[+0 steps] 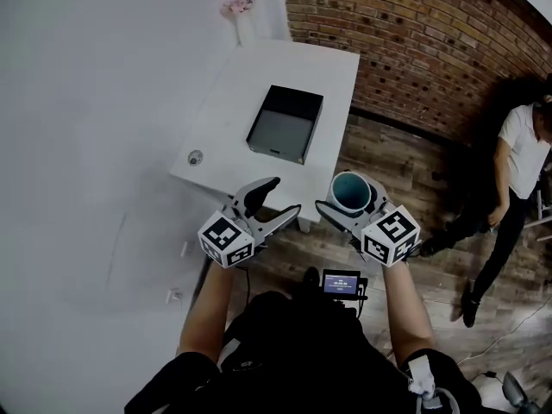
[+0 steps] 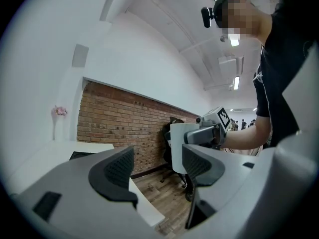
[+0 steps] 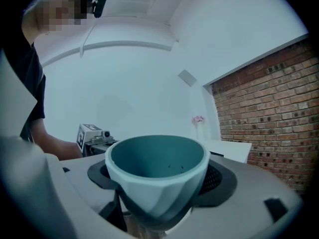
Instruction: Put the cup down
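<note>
A cup (image 1: 349, 190), pale outside and teal inside, is held upright between the jaws of my right gripper (image 1: 351, 202), which is shut on it. It hangs over the wooden floor, just off the white table's (image 1: 216, 158) near right corner. In the right gripper view the cup (image 3: 157, 166) fills the space between the pads, and it looks empty. My left gripper (image 1: 280, 197) is open with nothing between its fingers, level with the table's near edge. The left gripper view shows its jaws (image 2: 157, 168) apart and the cup (image 2: 177, 141) beyond them.
A dark open box (image 1: 285, 126) lies on the middle of the table. A small round object (image 1: 195, 156) sits near its left edge, and a vase with pink flowers (image 1: 237, 9) stands at the far end. A brick wall (image 1: 414, 41) runs behind. A person (image 1: 517, 158) stands at the right.
</note>
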Demonstrator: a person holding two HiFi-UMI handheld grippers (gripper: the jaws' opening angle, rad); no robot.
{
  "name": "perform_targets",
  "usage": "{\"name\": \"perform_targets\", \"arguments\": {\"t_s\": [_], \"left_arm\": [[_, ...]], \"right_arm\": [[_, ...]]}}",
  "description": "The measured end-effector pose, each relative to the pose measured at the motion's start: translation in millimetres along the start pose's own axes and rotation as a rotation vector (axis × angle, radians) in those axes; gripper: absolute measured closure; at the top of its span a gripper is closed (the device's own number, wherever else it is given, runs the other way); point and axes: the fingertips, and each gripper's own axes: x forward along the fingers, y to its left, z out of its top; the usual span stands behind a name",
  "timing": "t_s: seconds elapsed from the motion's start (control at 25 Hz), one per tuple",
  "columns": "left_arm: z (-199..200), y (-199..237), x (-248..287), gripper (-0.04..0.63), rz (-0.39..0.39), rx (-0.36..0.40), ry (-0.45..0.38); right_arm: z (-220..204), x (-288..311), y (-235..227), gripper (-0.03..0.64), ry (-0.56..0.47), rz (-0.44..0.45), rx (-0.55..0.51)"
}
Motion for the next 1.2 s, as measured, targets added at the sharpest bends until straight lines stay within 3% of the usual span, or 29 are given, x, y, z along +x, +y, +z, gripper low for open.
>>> {"name": "perform_targets", "arguments": {"t_s": [0.44,1.2], "left_arm": [[0.8,13.2,13.7,0.298,0.014,-0.006,0.005],[8.3,37.9,-3.4,0.298,-0.07,-0.002,-0.022]], "right_arm": [[2.6,14.3,-16.8,0.206,0.005,0.017,-0.001],[11.3,49.0,2.0,0.206,0.02,-0.003,-0.036]]}}
